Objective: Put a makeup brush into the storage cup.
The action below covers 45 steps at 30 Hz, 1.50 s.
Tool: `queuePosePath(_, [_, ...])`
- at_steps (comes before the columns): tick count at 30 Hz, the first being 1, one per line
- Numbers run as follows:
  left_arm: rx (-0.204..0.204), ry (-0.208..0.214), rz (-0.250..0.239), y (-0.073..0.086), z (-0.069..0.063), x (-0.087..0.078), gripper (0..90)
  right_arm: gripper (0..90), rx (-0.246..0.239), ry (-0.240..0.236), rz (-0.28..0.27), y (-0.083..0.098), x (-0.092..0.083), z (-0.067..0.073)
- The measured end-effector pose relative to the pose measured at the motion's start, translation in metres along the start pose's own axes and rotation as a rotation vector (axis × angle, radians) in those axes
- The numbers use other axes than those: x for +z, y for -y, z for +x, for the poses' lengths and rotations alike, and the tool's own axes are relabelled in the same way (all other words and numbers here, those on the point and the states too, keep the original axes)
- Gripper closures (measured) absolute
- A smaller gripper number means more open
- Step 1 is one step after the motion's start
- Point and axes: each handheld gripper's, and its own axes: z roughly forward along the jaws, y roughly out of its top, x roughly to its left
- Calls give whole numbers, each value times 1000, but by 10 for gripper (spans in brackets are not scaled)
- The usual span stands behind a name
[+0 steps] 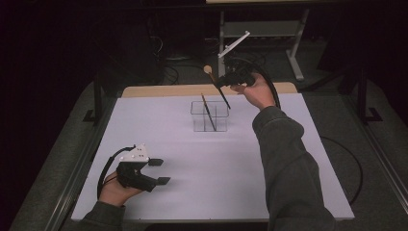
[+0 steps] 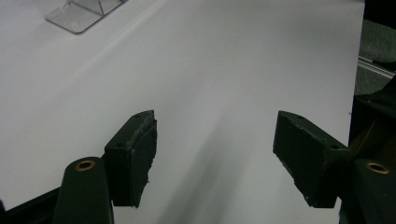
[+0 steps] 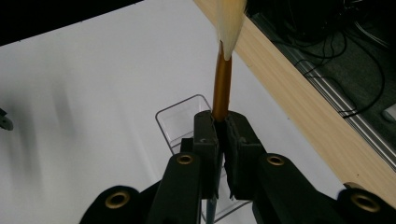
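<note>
- Right now my right gripper [image 3: 223, 123] has its jaws clamped tight on a brush [image 3: 222, 86], pinching the golden ferrule with the pale bristle tuft pointing away from me and the dark handle running down below the pads.
- From the high view, the brush [image 1: 217, 85] hangs tilted in the air, its lower tip just above the far rim of the clear container [image 1: 209, 117], which sits on the white table [image 1: 269, 192] near the wooden far edge [image 1: 159, 90].
- A second brush [image 1: 208, 112] already leans inside that container, so I judge the step is dropping this one in beside it.
- I'd bring the handle nearer upright first, so the tip clears the rim rather than catching on it.
- I'd aim for the free compartment, away from the leaning brush, so the two don't knock.
- I'd lower until the tip is well inside before easing the grip; letting go too high could tip the light container.
- My left gripper [image 1: 159, 171] rests low near the front of the table, jaws spread wide with nothing between them, well apart from the container.
- If the container slides, that free gripper could steady its wall.
</note>
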Motion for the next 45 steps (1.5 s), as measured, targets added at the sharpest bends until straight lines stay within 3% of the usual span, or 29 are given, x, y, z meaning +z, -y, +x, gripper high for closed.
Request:
queuePosePath(7, [-4,2,-15,-1,0,-2,299,833,0,21,5,-8,9,1])
queuePosePath(14, [2,-4,7,0,0,-1,299,833,23,31,-6,-7,19,-5])
queuePosePath(21, [-3,-10,-6,1,2,-4,299,833,47,40,-14,-2,27,-10])
queuePosePath(45, [-16,-4,-8,2,3,-5,293,833,77,17,9,11,45,-10])
